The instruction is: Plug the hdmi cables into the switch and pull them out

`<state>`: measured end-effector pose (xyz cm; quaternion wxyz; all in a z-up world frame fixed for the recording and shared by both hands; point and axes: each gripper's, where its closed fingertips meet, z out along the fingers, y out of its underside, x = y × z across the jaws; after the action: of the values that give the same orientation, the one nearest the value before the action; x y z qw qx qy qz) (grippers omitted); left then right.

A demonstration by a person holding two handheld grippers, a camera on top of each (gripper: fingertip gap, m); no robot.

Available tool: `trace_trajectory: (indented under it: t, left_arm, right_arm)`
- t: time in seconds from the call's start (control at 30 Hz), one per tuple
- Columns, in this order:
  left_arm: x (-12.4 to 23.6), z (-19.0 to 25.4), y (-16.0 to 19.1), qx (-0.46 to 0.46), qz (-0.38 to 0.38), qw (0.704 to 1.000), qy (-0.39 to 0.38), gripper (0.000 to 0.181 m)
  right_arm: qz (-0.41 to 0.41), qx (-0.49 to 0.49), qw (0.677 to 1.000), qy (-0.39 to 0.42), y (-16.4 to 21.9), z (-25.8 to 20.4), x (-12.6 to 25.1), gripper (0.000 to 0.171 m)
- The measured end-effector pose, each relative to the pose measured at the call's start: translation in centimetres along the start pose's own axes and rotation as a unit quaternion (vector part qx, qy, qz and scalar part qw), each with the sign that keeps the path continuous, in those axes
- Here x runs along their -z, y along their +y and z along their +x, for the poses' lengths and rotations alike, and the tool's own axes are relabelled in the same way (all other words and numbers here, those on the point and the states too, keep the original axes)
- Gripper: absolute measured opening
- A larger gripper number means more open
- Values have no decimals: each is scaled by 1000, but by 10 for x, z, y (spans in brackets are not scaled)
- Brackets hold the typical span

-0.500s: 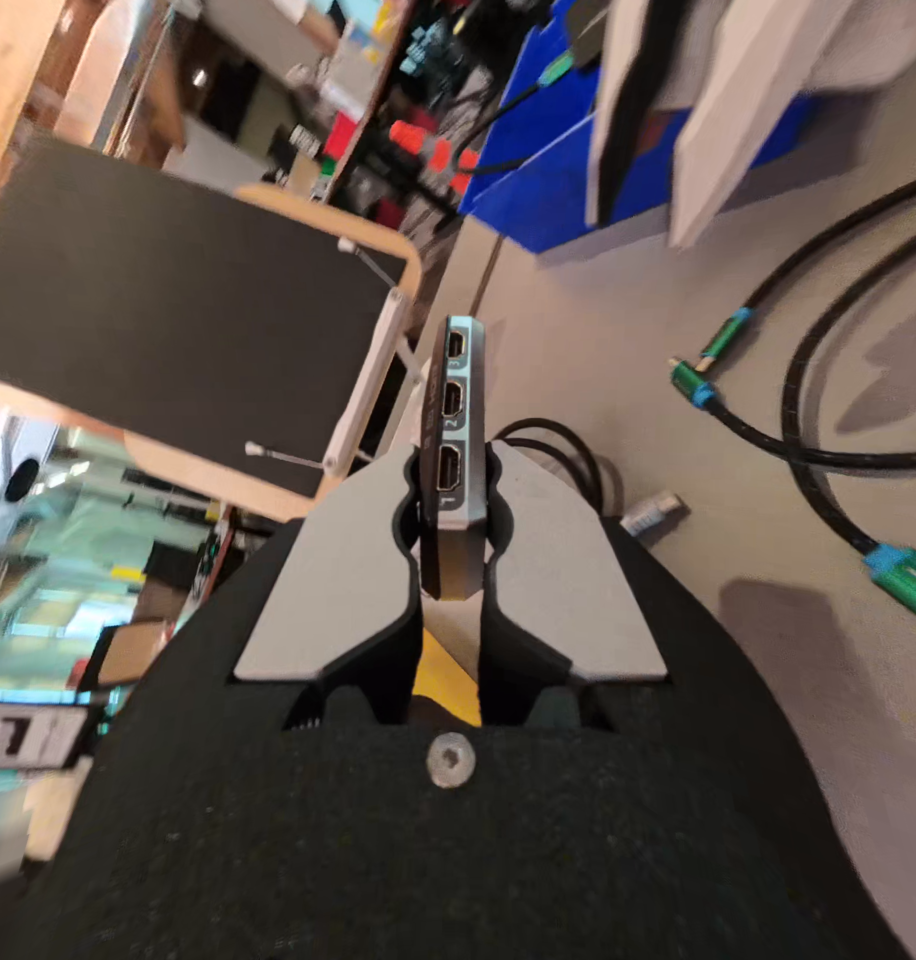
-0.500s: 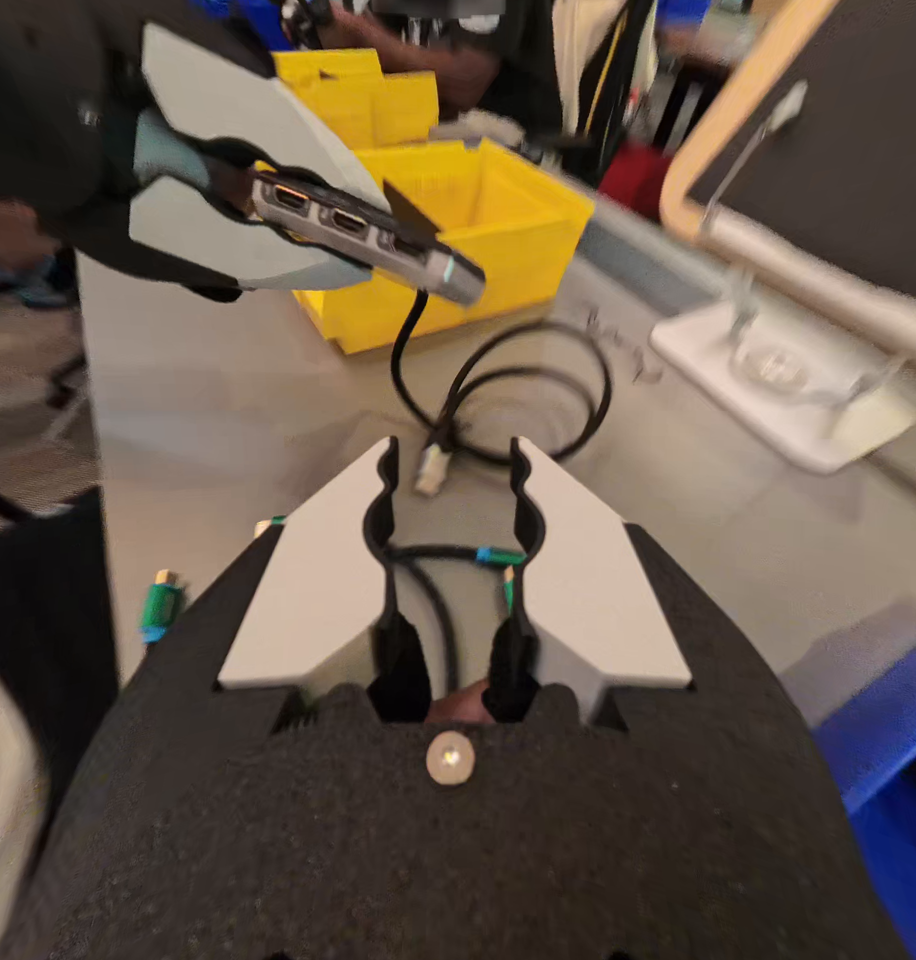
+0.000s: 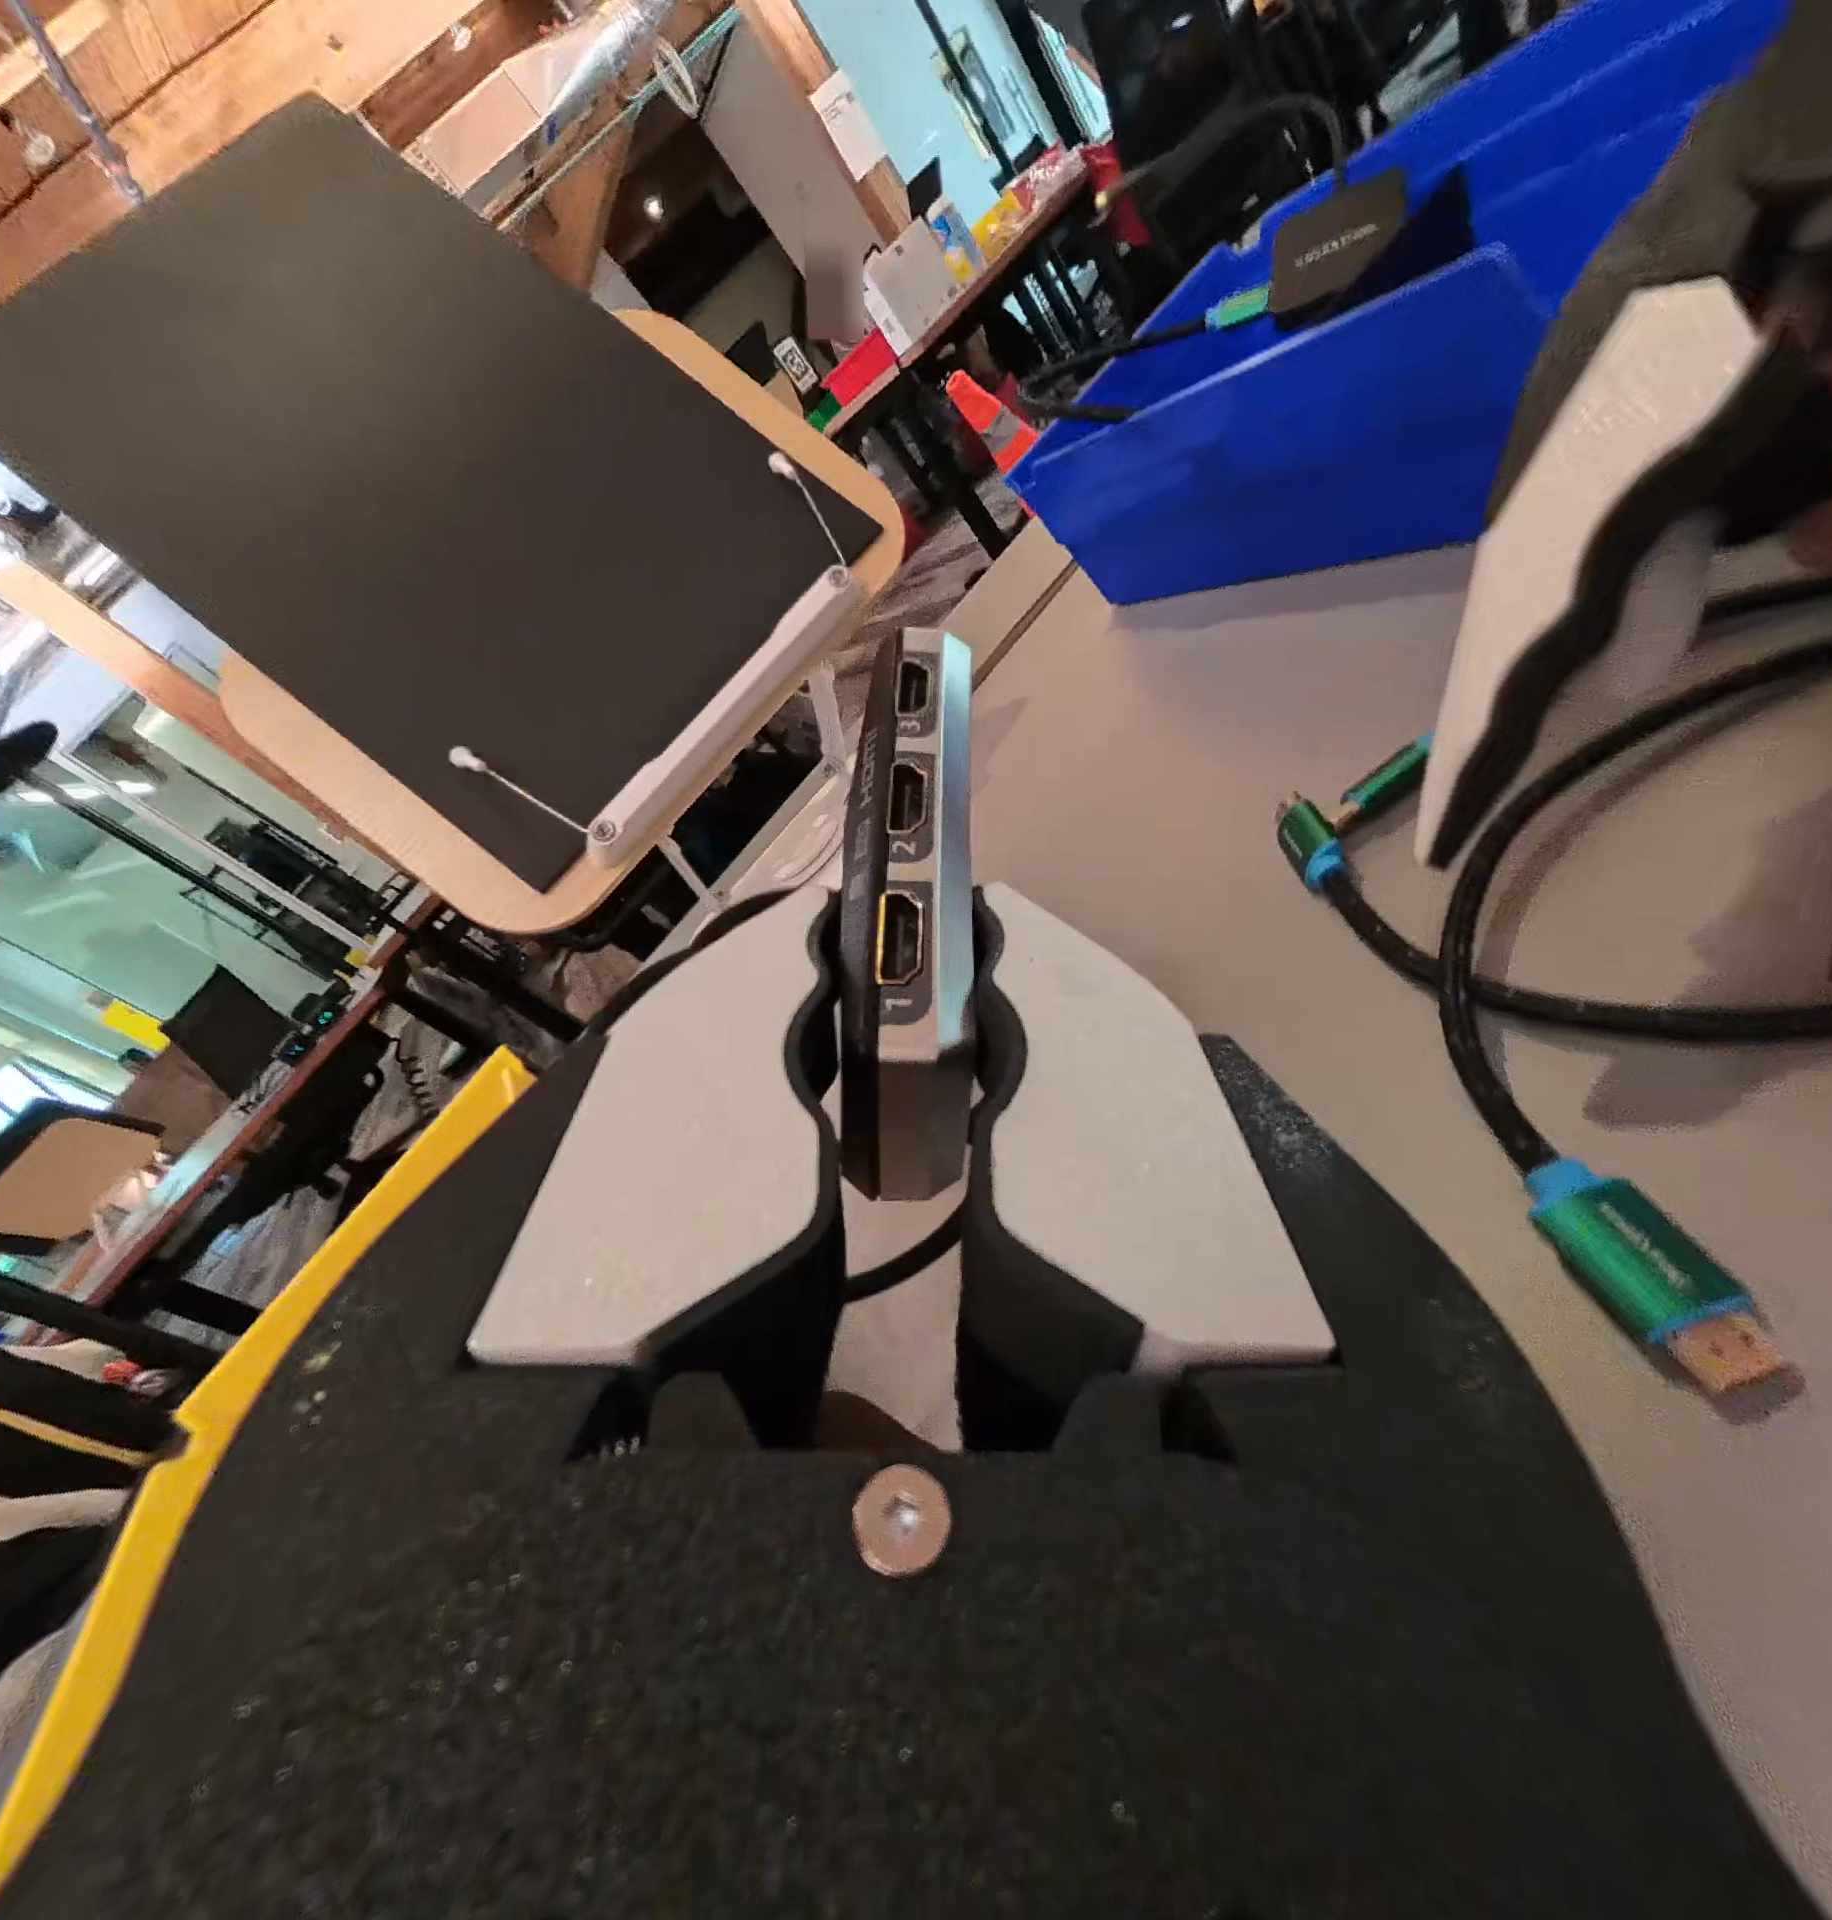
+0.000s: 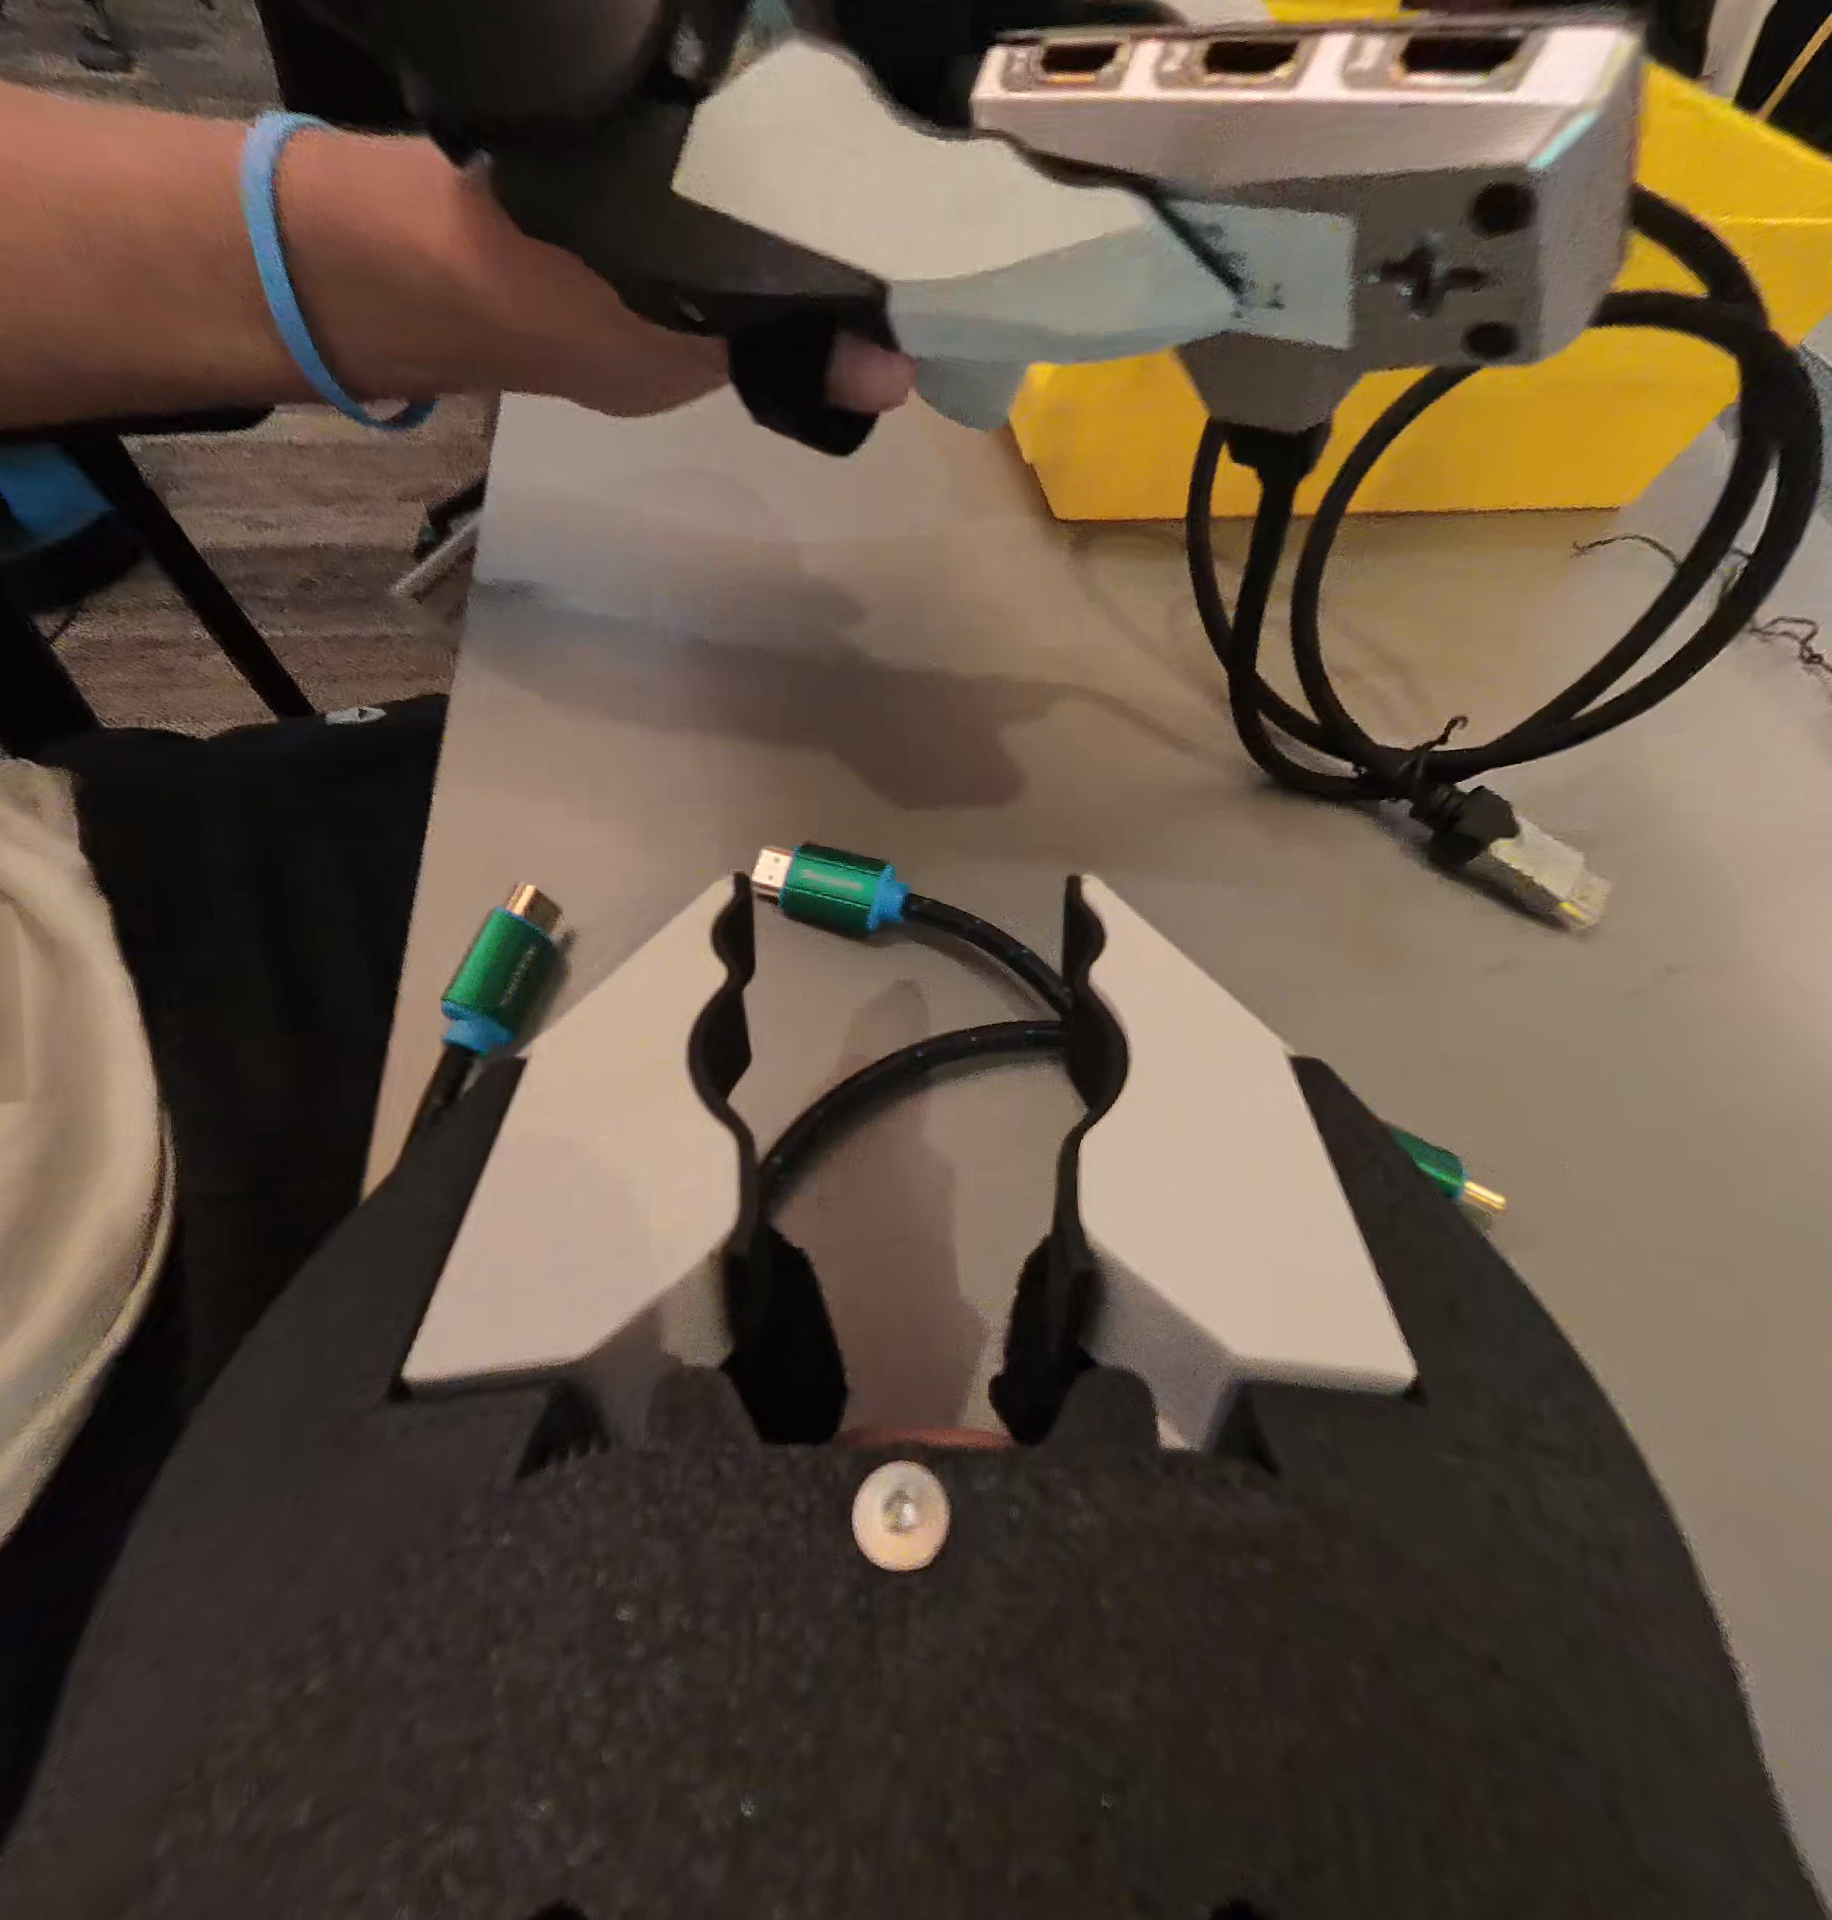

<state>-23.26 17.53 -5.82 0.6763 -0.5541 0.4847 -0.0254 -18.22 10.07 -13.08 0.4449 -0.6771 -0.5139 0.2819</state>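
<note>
My left gripper [image 3: 904, 940] is shut on a grey HDMI switch [image 3: 917, 831], held on edge above the table, its three ports facing the camera. In the right wrist view the switch [image 4: 1307, 135] hangs at the top, with its own black cable [image 4: 1514, 623] looping down to the table. My right gripper [image 4: 907, 894] is open and empty, low over the table. A green-shelled HDMI plug [image 4: 839, 878] lies just beyond its fingertips, and its cable passes between the fingers. Other green plugs lie to the left [image 4: 501, 966] and right [image 4: 1437, 1169].
A yellow bin [image 4: 1514, 436] stands behind the switch. A blue bin [image 3: 1307, 457] sits at the table's far side. A black board on a stand [image 3: 372, 468] is to the left. A person's hand with a blue wristband [image 4: 288, 260] holds the left gripper.
My right gripper has dropped closer to the green plugs on the table. The switch in my left gripper now sits nearer and more to the right in the right wrist view.
</note>
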Motion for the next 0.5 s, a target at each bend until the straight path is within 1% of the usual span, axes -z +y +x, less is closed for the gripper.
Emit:
trace_trajectory:
  t: [0.1,0.17,0.23,0.3,0.37,0.43,0.5]
  left_arm:
    - [8,2,3,-3,6,1000,11,21]
    - [10,1,3,-13,10,1000,12,21]
    - [10,-1,5,-4,14,1000,10,21]
    - [9,-3,7,3,15,1000,11,21]
    - [8,-4,8,3,15,1000,10,21]
    - [8,-3,9,-3,14,1000,10,21]
    - [8,-3,9,0,14,1000,10,21]
  right_arm:
    - [1,10,1000,-11,1,9,1,55]
    - [-21,9,1000,-14,12,18,-2,55]
    - [-39,8,999,-26,20,22,-11,55]
    - [-65,34,997,-33,28,21,-25,55]
    - [-108,75,991,-30,40,21,-38,55]
    - [-114,99,988,-21,38,22,-43,45]
    - [-139,111,984,-15,43,26,-43,20]
